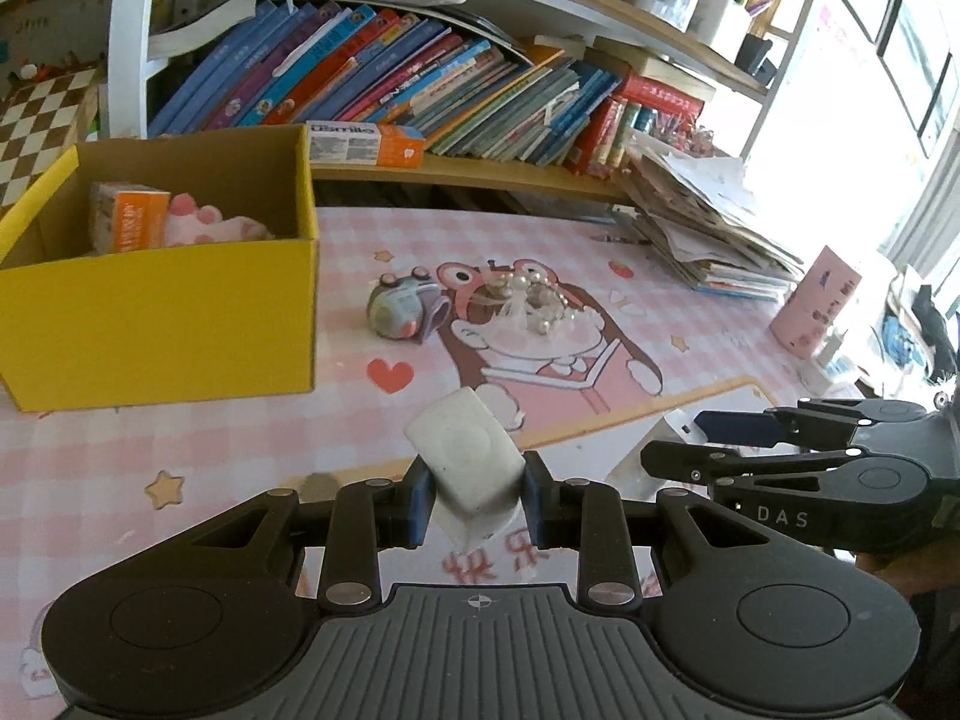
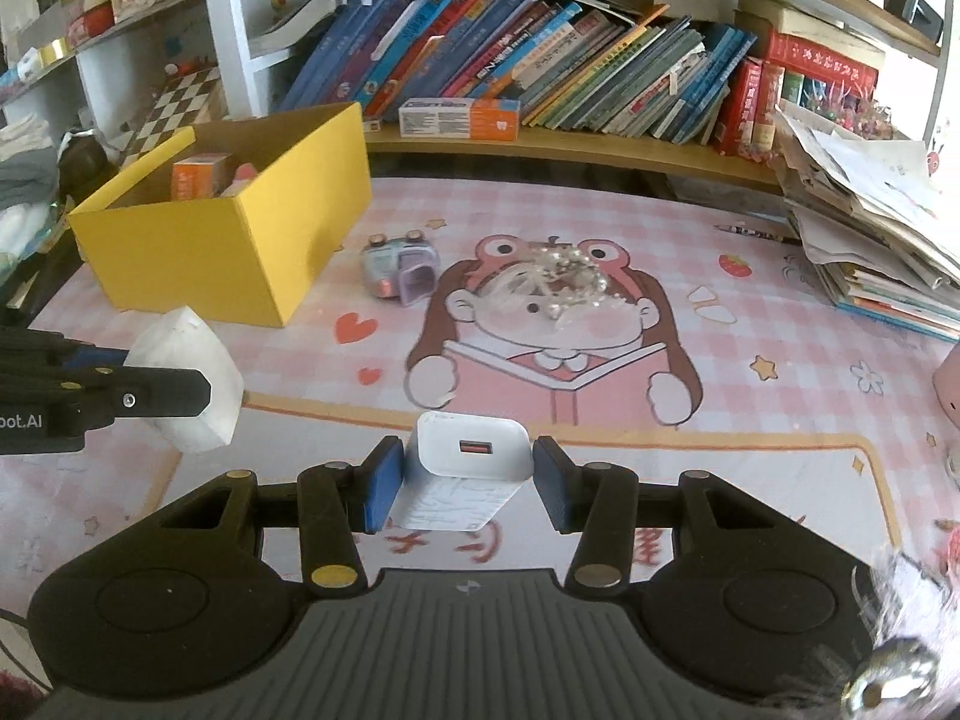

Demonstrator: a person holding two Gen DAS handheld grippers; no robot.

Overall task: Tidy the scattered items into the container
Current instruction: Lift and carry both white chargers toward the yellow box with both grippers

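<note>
While your left gripper [image 1: 477,495] clamps a white block [image 1: 465,456], your right gripper [image 2: 462,483] grips a white charger [image 2: 465,468]. Both are held above the pink mat [image 2: 750,432], well apart from the yellow box [image 1: 162,324] at its left.

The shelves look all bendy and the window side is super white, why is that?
Left wrist view: the fisheye lens bows the bookshelf, and window glare washes out the right side. Right wrist view: the same curving, and the bottom right corner is blurred, while the white charger looks sharp.
</note>
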